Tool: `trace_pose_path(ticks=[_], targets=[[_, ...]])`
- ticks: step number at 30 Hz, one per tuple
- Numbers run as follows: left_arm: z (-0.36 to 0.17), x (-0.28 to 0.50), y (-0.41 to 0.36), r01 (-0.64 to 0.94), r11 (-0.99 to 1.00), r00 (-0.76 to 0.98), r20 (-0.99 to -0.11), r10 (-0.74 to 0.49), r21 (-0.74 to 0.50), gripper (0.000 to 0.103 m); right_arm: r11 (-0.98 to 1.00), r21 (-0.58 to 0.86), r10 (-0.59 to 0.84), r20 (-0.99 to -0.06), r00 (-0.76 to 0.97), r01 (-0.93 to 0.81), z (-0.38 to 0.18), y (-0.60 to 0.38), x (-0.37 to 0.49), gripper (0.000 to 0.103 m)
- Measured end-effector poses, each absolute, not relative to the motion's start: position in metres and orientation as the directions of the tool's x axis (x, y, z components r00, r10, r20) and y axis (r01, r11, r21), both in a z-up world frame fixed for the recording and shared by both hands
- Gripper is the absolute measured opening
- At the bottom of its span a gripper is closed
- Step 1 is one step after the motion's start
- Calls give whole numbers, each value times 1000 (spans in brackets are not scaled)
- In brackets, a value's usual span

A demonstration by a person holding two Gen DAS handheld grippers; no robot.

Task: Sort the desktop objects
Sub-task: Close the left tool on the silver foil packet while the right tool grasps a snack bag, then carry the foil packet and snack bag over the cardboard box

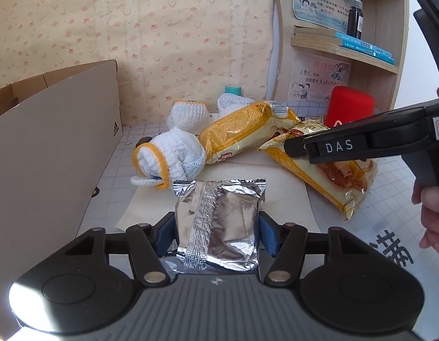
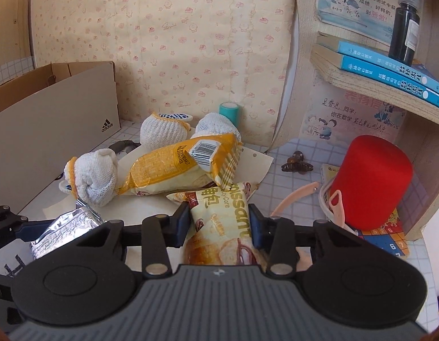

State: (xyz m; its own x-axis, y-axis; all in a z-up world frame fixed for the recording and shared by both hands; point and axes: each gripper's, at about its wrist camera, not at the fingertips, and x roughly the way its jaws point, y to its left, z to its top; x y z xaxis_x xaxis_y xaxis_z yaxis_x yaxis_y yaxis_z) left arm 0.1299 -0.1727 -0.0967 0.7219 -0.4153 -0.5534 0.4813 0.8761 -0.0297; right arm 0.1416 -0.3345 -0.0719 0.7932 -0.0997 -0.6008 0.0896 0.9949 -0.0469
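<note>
Pink-print wallpaper backs a gridded tabletop (image 1: 151, 133), with a wooden shelf unit (image 1: 370, 65) at the right holding blue books (image 2: 384, 69) and a black dropper bottle (image 2: 405, 28). Landmark: open cardboard shoebox (image 1: 57, 142) standing at the left edge.

Silver foil packet (image 1: 219, 221) lies just right of the shoebox on a cream paper sheet (image 1: 287, 199). Left gripper (image 1: 216, 236) has its blue pads against both sides of the packet, jaws pinching it. Packet sits flat, seam strip up.

Croissant packet (image 2: 222, 227) lies further right of the shoebox, past the foil packet. Right gripper (image 2: 219, 224) straddles it, jaws squeezed onto its sides, wrapper bulging between the pads. In the left wrist view the same gripper reaches in from the right over the packet, a hand (image 1: 432, 210) on its handle.

Second yellow snack packet (image 1: 242, 130) lies behind both, barcode end tilted up, resting partly on the croissant packet. Three balled white knit gloves with yellow cuffs: one (image 1: 168, 156) touching the yellow packet on its shoebox side, two (image 1: 188, 113) further back near the wall. Teal roll (image 2: 229, 112) stands at the wall behind the gloves.

Far from the shoebox, at the shelf unit: red cylinder (image 2: 373, 187), brown hair claw (image 2: 297, 163), pink stick-like item (image 2: 293, 199), hard to identify.
</note>
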Motion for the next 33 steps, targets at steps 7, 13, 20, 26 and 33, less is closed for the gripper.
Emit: trace_pose_path(ticks=[7, 13, 20, 26, 33], targets=[[-87, 120, -166, 468, 883, 737, -530, -418, -45, 63, 994, -47, -110, -578, 809, 102, -64, -322, 121, 41], [-75, 109, -157, 456, 889, 755, -506, -416, -51, 63, 993, 9, -93, -554, 827, 117, -60, -319, 96, 41], [-56, 96, -145, 423, 905, 790, -469, -395, -50, 63, 994, -16, -104, -511, 853, 111, -42, -303, 74, 41], [-33, 82, -129, 402, 914, 825, -414, -384, -46, 63, 996, -45, -89, -476, 875, 77, -20, -283, 67, 41], [-3, 72, -99, 349, 936, 870, -355, -343, -49, 63, 997, -71, -67, -429, 901, 40, 9, -260, 69, 41]])
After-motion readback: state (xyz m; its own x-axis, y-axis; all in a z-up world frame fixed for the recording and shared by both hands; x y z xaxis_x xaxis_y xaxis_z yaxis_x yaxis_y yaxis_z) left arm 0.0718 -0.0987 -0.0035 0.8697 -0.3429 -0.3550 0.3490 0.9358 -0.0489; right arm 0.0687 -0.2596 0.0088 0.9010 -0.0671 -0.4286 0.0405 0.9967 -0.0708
